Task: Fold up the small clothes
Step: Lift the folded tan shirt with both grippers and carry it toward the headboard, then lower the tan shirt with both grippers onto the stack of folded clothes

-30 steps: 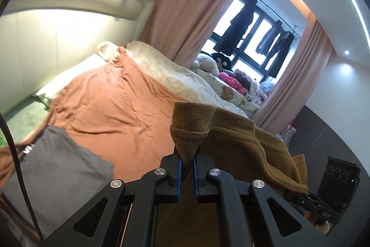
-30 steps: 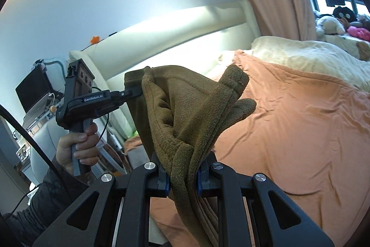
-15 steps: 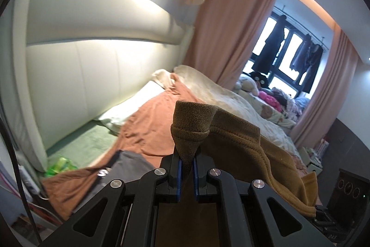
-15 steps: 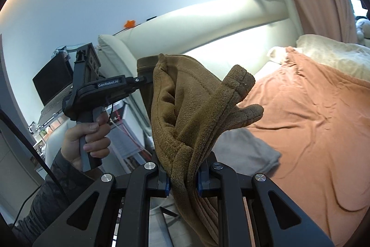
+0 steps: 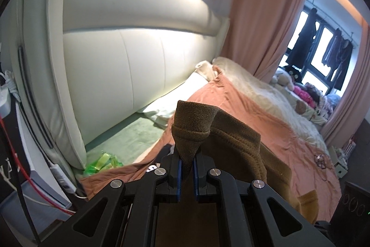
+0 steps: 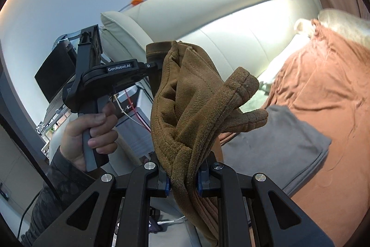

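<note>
A small olive-brown fleece garment (image 6: 185, 108) hangs in the air between both grippers, over the near edge of the bed. My left gripper (image 5: 186, 166) is shut on one folded corner of the brown garment (image 5: 233, 142), which drapes away to the right. My right gripper (image 6: 182, 175) is shut on a thick bunched edge of it. In the right wrist view the left gripper (image 6: 151, 66) pinches the garment's top corner, with a person's hand (image 6: 92, 131) on its handle. A folded grey garment (image 6: 277, 142) lies flat on the bed below.
An orange-brown sheet (image 5: 277, 131) covers the bed, with a cream padded headboard (image 5: 138, 50) behind. Pillows, a green packet (image 5: 101, 161) and a green mat lie by the headboard. Cables and a power strip (image 5: 62, 175) sit at the left. Soft toys lie near the window.
Both grippers have swung left with the brown garment still held, from facing the window side to facing the headboard. The grey folded garment now shows beneath in the right wrist view.
</note>
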{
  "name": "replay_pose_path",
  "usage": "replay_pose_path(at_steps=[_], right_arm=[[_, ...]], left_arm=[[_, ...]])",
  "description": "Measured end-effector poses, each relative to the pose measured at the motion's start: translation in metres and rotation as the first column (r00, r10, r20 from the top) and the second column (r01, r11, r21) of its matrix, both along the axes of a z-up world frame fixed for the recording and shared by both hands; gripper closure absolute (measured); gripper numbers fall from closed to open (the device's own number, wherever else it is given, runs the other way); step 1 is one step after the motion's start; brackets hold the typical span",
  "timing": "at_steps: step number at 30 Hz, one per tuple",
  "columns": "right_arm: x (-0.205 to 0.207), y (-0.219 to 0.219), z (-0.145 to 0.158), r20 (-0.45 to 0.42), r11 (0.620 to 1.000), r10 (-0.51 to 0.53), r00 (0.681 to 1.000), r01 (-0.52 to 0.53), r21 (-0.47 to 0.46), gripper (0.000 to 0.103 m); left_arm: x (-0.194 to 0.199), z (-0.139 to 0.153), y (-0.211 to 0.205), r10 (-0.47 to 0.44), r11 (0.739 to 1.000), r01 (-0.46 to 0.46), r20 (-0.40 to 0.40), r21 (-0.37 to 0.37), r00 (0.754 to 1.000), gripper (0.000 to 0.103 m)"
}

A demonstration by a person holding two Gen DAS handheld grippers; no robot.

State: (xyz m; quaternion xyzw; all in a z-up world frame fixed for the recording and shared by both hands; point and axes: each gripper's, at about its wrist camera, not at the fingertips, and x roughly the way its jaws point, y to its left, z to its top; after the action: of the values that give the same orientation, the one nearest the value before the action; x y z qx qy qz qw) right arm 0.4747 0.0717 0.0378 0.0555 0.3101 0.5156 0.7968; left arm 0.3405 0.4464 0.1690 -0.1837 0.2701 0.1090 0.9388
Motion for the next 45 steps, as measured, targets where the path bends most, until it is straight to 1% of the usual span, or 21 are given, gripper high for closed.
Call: replay_pose_path(at_steps=[3, 5, 7, 13, 18, 23, 26, 27, 29, 30, 31, 32, 33, 35, 37, 39, 40, 42, 45], right_arm=[[0.033, 0.001, -0.027, -0.072, 1.0, -0.006, 0.997, 0.005, -0.01, 0.091], [0.058, -0.003, -0.043, -0.102, 1.0, -0.022, 0.995, 0.02, -0.02, 0.091], [0.082, -0.01, -0.053, -0.12, 0.999, -0.044, 0.992, 0.041, -0.024, 0.091], [0.153, -0.036, -0.064, -0.144, 0.996, -0.083, 0.986, 0.081, -0.023, 0.09], [0.206, -0.05, -0.083, -0.176, 0.993, -0.113, 0.978, 0.107, -0.041, 0.09], [0.25, -0.057, -0.11, -0.215, 0.989, -0.141, 0.966, 0.13, -0.066, 0.089], [0.265, -0.058, -0.125, -0.217, 0.99, -0.132, 0.967, 0.121, -0.066, 0.087], [0.268, -0.059, -0.13, -0.209, 0.989, -0.143, 0.967, 0.129, -0.079, 0.087], [0.277, -0.057, -0.144, -0.198, 0.975, -0.196, 0.96, 0.17, -0.141, 0.08], [0.281, -0.053, -0.152, -0.201, 0.967, -0.227, 0.953, 0.195, -0.166, 0.079], [0.29, -0.057, -0.161, -0.207, 0.951, -0.274, 0.939, 0.233, -0.202, 0.073], [0.298, -0.063, -0.169, -0.209, 0.934, -0.317, 0.925, 0.266, -0.239, 0.066], [0.305, -0.069, -0.178, -0.203, 0.912, -0.363, 0.909, 0.302, -0.279, 0.063], [0.311, -0.076, -0.184, -0.18, 0.89, -0.4, 0.899, 0.334, -0.309, 0.062], [0.309, -0.082, -0.182, -0.155, 0.884, -0.411, 0.898, 0.351, -0.311, 0.062], [0.301, -0.081, -0.173, -0.133, 0.886, -0.408, 0.903, 0.357, -0.296, 0.062], [0.296, -0.076, -0.171, -0.119, 0.894, -0.394, 0.911, 0.35, -0.278, 0.062], [0.278, -0.078, -0.166, -0.091, 0.914, -0.351, 0.932, 0.32, -0.25, 0.062], [0.258, -0.061, -0.154, -0.046, 0.938, -0.267, 0.963, 0.248, -0.242, 0.062]], left_arm=[[0.026, -0.026, 0.008, 0.014, 1.0, -0.014, -0.049, -0.009, 0.999, 0.096], [0.042, -0.04, 0.012, 0.019, 1.0, -0.02, -0.072, -0.017, 0.997, 0.096], [0.058, -0.052, 0.016, 0.019, 1.0, -0.021, -0.084, -0.023, 0.996, 0.096], [0.115, -0.073, 0.023, 0.009, 0.999, -0.014, -0.133, -0.036, 0.991, 0.096], [0.165, -0.105, 0.022, -0.007, 0.999, 0.001, -0.199, -0.032, 0.98, 0.096], [0.208, -0.143, 0.02, -0.02, 1.0, 0.017, -0.263, -0.015, 0.965, 0.096], [0.232, -0.167, 0.017, -0.022, 1.0, 0.021, -0.313, -0.006, 0.95, 0.095], [0.239, -0.176, 0.016, -0.028, 1.0, 0.026, -0.324, -0.01, 0.946, 0.095], [0.252, -0.193, 0.012, -0.028, 1.0, 0.031, -0.362, 0.002, 0.932, 0.093], [0.258, -0.205, 0.011, -0.026, 0.999, 0.034, -0.396, 0.014, 0.918, 0.088], [0.262, -0.217, 0.01, -0.021, 0.999, 0.036, -0.434, 0.025, 0.901, 0.082], [0.263, -0.226, 0.01, -0.006, 0.999, 0.028, -0.464, 0.04, 0.886, 0.08], [0.261, -0.232, 0.011, 0.009, 0.999, 0.017, -0.475, 0.051, 0.88, 0.079], [0.253, -0.232, 0.012, 0.008, 0.998, 0.019, -0.467, 0.053, 0.884, 0.079], [0.244, -0.228, 0.013, 0.012, 0.998, 0.019, -0.461, 0.064, 0.888, 0.079], [0.232, -0.222, 0.014, 0.029, 0.997, 0.009, -0.455, 0.081, 0.89, 0.079], [0.224, -0.219, 0.014, 0.035, 0.997, 0.002, -0.449, 0.082, 0.893, 0.079], [0.213, -0.215, 0.014, 0.04, 0.997, -0.005, -0.44, 0.082, 0.897, 0.079], [0.196, -0.214, 0.012, 0.05, 0.997, -0.016, -0.439, 0.081, 0.897, 0.079]])
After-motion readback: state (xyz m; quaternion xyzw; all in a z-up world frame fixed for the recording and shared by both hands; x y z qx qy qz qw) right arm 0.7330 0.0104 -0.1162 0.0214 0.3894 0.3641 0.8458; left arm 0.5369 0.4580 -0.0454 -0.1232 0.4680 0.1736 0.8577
